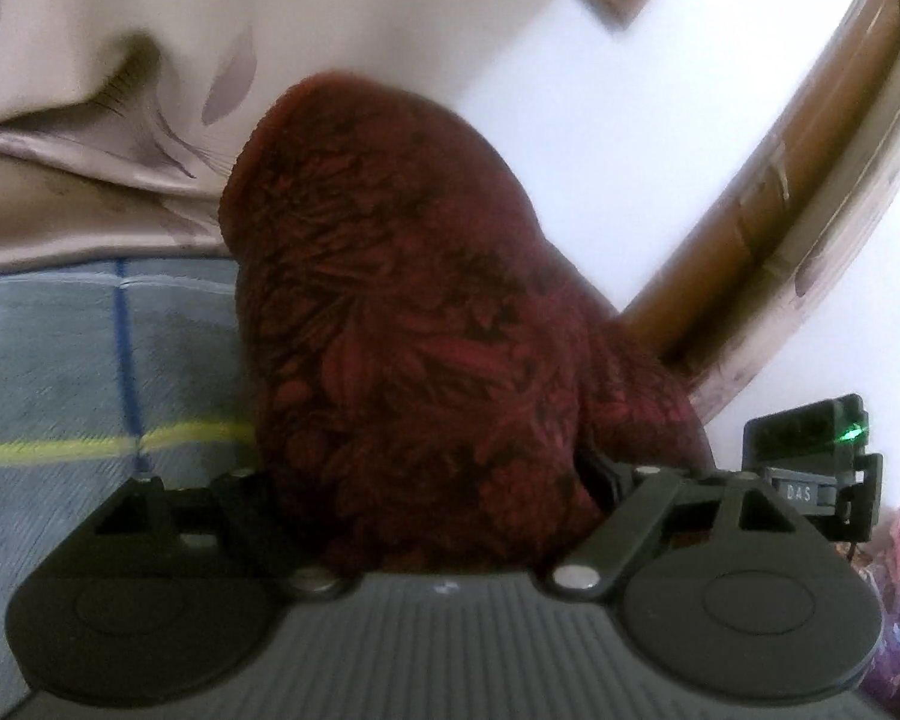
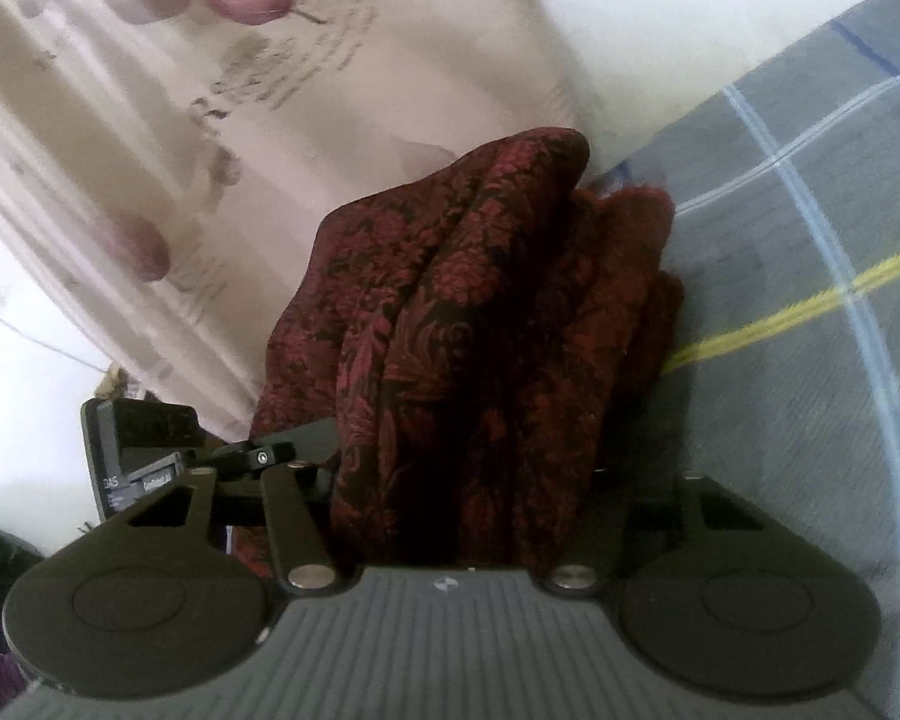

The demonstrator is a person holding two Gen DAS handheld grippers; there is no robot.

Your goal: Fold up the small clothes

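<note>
A dark red cloth with a black floral pattern (image 1: 408, 324) fills the middle of the left wrist view and drapes over my left gripper (image 1: 432, 510), which is shut on it; the fingertips are hidden under the fabric. In the right wrist view the same red cloth (image 2: 468, 324) hangs in bunched folds from my right gripper (image 2: 468, 504), which is shut on it, fingertips hidden too. The cloth is lifted above a grey plaid bed sheet (image 2: 810, 324), which also shows in the left wrist view (image 1: 60, 360).
A beige curtain with a leaf print (image 1: 90, 120) hangs behind the bed, also in the right wrist view (image 2: 150, 120). A wooden curved headboard (image 1: 798, 180) runs at the right. White wall (image 1: 570, 90) lies beyond.
</note>
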